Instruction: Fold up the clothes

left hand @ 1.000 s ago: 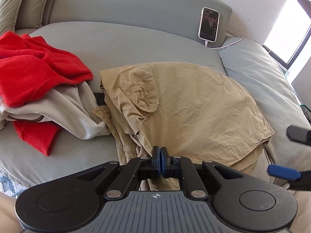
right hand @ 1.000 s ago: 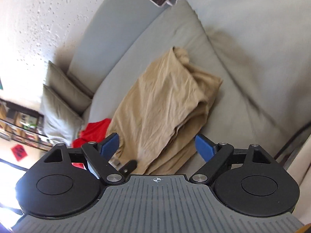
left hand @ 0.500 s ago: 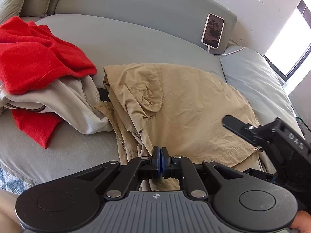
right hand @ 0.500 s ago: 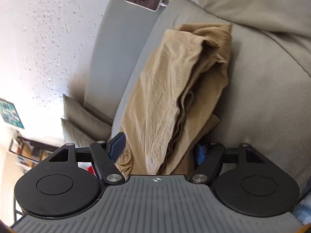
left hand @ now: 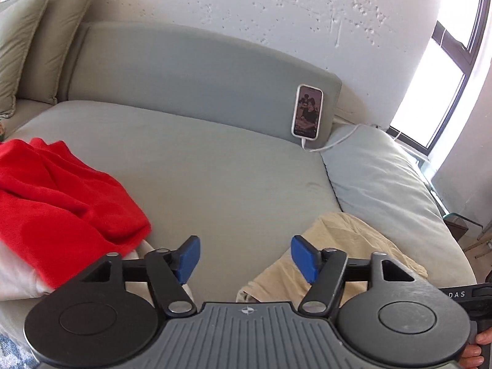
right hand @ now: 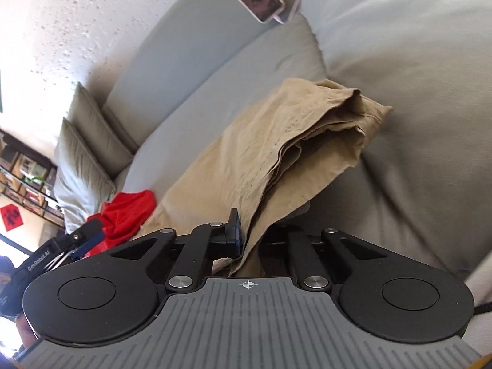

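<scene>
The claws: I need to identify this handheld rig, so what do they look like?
Both the left claw and the right claw have black linkage arms on round black discs, a ribbed grey base with a crosshair mark, and blue pads. White lettering marks the handles.

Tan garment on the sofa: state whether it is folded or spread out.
Folded. The tan garment lies in stacked layers, their edges showing at one end, while the right gripper is closing on its near edge.
</scene>
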The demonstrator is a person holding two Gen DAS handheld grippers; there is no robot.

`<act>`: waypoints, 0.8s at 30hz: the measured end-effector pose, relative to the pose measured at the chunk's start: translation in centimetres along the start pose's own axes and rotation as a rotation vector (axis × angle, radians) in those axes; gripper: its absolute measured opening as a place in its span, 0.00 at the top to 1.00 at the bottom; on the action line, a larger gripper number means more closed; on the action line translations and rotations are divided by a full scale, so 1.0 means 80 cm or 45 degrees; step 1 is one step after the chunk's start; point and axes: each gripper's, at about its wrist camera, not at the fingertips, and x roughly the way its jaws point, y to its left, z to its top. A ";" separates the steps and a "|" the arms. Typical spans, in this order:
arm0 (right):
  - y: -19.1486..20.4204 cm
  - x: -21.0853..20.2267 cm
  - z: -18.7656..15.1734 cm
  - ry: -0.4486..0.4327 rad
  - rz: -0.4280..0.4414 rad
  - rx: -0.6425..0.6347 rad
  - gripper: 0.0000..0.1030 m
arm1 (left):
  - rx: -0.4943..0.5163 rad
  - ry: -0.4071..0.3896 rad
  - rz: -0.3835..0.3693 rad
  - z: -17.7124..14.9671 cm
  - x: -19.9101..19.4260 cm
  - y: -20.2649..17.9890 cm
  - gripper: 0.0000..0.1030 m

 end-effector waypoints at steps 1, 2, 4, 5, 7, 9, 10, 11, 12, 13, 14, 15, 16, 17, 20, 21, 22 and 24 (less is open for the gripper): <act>-0.016 -0.002 0.003 0.023 -0.002 0.039 0.90 | 0.005 0.050 -0.048 -0.002 0.014 -0.004 0.34; -0.037 -0.008 0.001 0.035 0.002 0.078 0.90 | 0.017 0.101 -0.110 -0.003 0.027 -0.009 0.33; -0.052 0.002 -0.003 0.055 0.004 0.129 0.89 | 0.092 0.182 -0.190 -0.002 0.051 -0.025 0.28; -0.057 0.007 -0.006 0.055 0.006 0.150 0.88 | 0.163 0.209 -0.193 -0.004 0.063 -0.035 0.25; -0.060 0.013 -0.012 0.041 0.007 0.149 0.87 | 0.272 0.277 -0.165 -0.007 0.086 -0.052 0.29; -0.062 0.016 -0.014 0.031 0.014 0.150 0.87 | 0.297 0.350 -0.171 -0.016 0.101 -0.060 0.45; -0.064 0.017 -0.014 0.031 0.020 0.160 0.87 | 0.300 0.367 -0.169 -0.020 0.105 -0.063 0.49; -0.067 0.016 -0.014 0.032 0.026 0.165 0.87 | 0.317 0.350 -0.154 -0.025 0.102 -0.067 0.61; -0.068 0.016 -0.013 0.032 0.027 0.166 0.87 | 0.328 0.317 -0.149 -0.029 0.094 -0.070 0.69; -0.067 0.015 -0.013 0.031 0.020 0.162 0.87 | 0.329 0.276 -0.138 -0.033 0.085 -0.072 0.71; -0.066 0.014 -0.012 0.029 0.012 0.157 0.87 | 0.318 0.243 -0.128 -0.037 0.077 -0.072 0.74; -0.059 0.014 -0.011 0.018 -0.014 0.131 0.87 | 0.285 0.204 -0.108 -0.042 0.064 -0.070 0.76; -0.044 0.011 -0.010 -0.013 -0.062 0.044 0.87 | 0.240 0.166 -0.080 -0.048 0.053 -0.066 0.77; -0.029 0.008 -0.009 -0.046 -0.109 -0.044 0.87 | 0.193 0.125 -0.051 -0.055 0.043 -0.062 0.78; 0.029 0.010 0.008 -0.160 -0.177 -0.331 0.88 | -0.102 -0.003 0.044 -0.086 0.017 -0.036 0.78; 0.046 0.015 0.014 -0.173 -0.178 -0.402 0.88 | -0.192 0.006 0.077 -0.097 0.018 -0.029 0.78; 0.061 0.023 0.019 -0.178 -0.173 -0.456 0.87 | -0.227 0.028 0.105 -0.107 0.024 -0.026 0.77; 0.082 0.048 0.027 -0.154 -0.187 -0.518 0.87 | -0.187 -0.009 0.147 -0.116 0.030 -0.023 0.63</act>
